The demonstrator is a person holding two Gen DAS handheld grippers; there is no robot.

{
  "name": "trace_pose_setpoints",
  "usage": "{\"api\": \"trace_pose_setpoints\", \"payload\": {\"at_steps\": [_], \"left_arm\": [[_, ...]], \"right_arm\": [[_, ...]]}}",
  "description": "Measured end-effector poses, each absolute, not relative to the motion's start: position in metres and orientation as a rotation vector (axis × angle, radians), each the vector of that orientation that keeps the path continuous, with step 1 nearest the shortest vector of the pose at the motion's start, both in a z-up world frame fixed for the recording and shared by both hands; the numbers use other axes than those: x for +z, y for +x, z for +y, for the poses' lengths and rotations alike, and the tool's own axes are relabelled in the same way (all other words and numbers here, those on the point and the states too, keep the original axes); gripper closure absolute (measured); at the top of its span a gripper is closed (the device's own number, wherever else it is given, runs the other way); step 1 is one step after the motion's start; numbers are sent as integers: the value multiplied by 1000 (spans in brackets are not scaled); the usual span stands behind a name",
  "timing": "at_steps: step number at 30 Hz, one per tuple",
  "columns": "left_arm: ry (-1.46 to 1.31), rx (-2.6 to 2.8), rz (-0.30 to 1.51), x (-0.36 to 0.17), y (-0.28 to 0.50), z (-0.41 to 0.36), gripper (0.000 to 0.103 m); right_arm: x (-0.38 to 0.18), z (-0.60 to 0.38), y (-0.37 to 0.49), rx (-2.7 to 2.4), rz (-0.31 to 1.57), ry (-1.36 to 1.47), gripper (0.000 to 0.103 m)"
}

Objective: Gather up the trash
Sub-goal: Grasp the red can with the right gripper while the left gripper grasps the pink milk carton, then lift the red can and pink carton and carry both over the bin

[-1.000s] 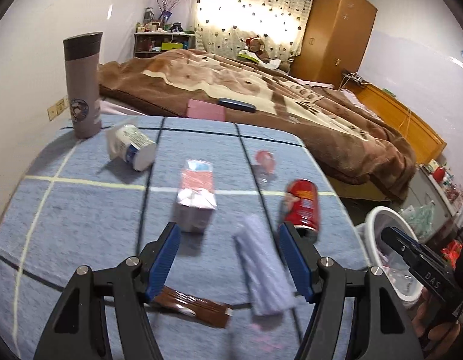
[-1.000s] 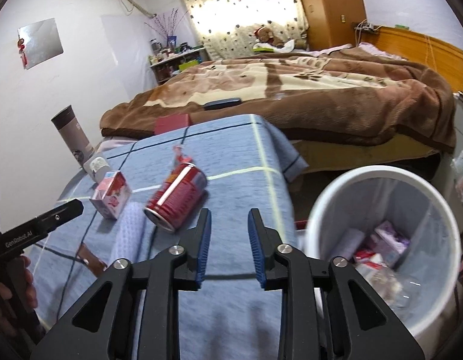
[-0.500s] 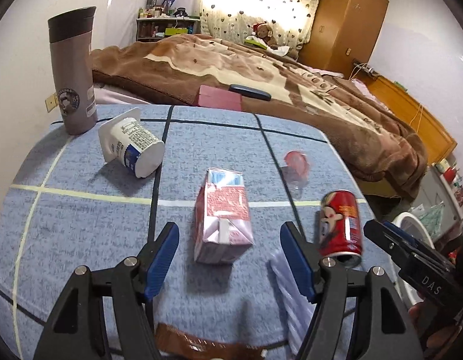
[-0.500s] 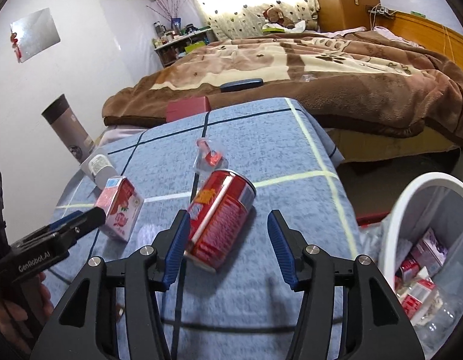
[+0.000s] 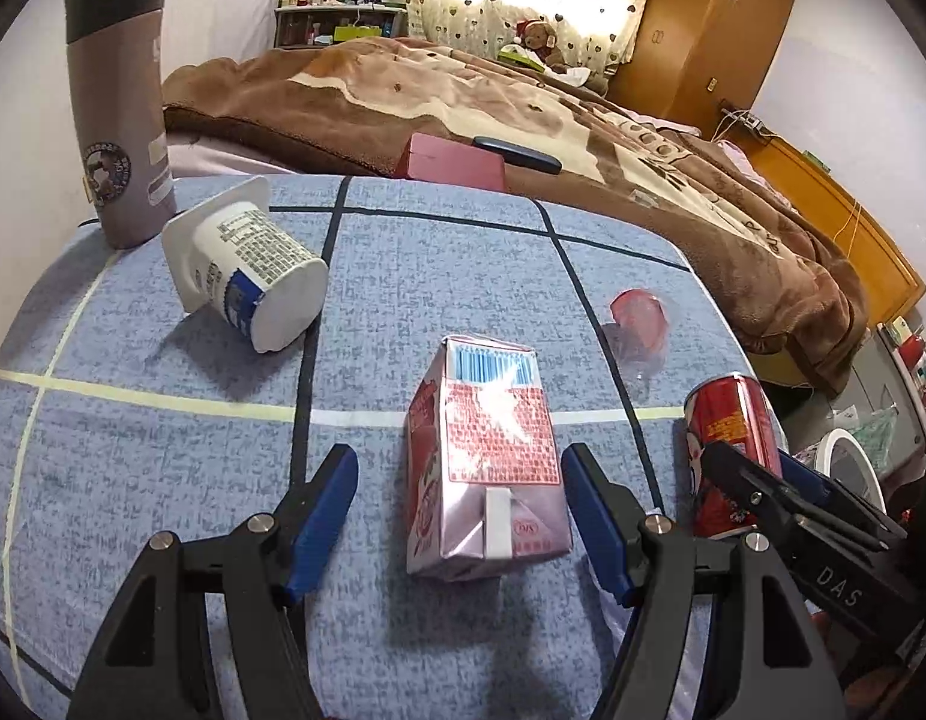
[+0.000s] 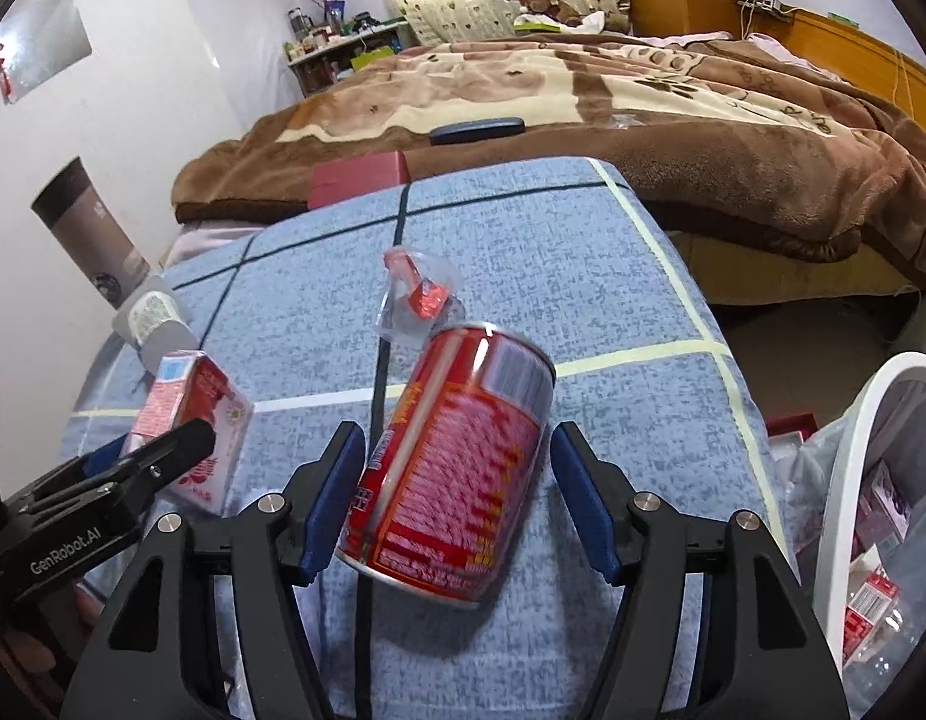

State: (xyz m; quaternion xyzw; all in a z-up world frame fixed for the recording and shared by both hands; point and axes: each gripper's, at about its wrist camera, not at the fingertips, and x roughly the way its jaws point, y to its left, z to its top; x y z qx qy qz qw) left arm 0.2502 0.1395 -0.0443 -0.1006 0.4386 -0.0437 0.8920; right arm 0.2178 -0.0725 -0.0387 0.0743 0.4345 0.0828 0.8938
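Note:
A pink milk carton [image 5: 487, 468] lies on its side on the blue tablecloth [image 5: 162, 480]. My left gripper [image 5: 459, 516] is open around it, with a gap at each blue pad. A red drink can [image 6: 456, 468] lies on its side to the carton's right. My right gripper [image 6: 459, 498] straddles the can; its jaws are opening and the pads do not press on it. The can [image 5: 733, 450] also shows at the right of the left wrist view. The carton [image 6: 192, 414] shows at the left of the right wrist view.
A white yogurt cup [image 5: 246, 276] lies tipped over near a tall grey tumbler [image 5: 120, 138]. A clear wrapper with a red scrap [image 6: 417, 300] lies beyond the can. A white bin [image 6: 883, 480] holding trash stands off the table's right edge. A bed with a brown blanket [image 5: 463, 90] lies behind.
Both grippers moved forward and down over the table. The left now brackets the carton. The right opened from nearly shut and came around the can.

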Motion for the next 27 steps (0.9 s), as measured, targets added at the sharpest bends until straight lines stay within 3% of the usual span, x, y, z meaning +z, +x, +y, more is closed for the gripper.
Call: {"api": "trace_pose_setpoints", "payload": {"at_steps": [9, 12, 14, 15, 18, 27], "left_arm": [[-204, -93, 905, -48, 255, 138, 32], [-196, -97, 903, -48, 255, 137, 41], [-202, -106, 905, -49, 256, 137, 48], [-197, -107, 908, -50, 256, 137, 52], [-195, -111, 909, -49, 256, 137, 63], [-192, -100, 893, -46, 252, 139, 63]], "right_arm": [[-42, -71, 219, 118, 877, 84, 37], [-42, -73, 219, 122, 873, 91, 37], [-42, -75, 219, 128, 871, 104, 41], [-42, -75, 218, 130, 867, 106, 47], [-41, -74, 218, 120, 857, 94, 48], [-40, -75, 216, 121, 844, 99, 49]]}}
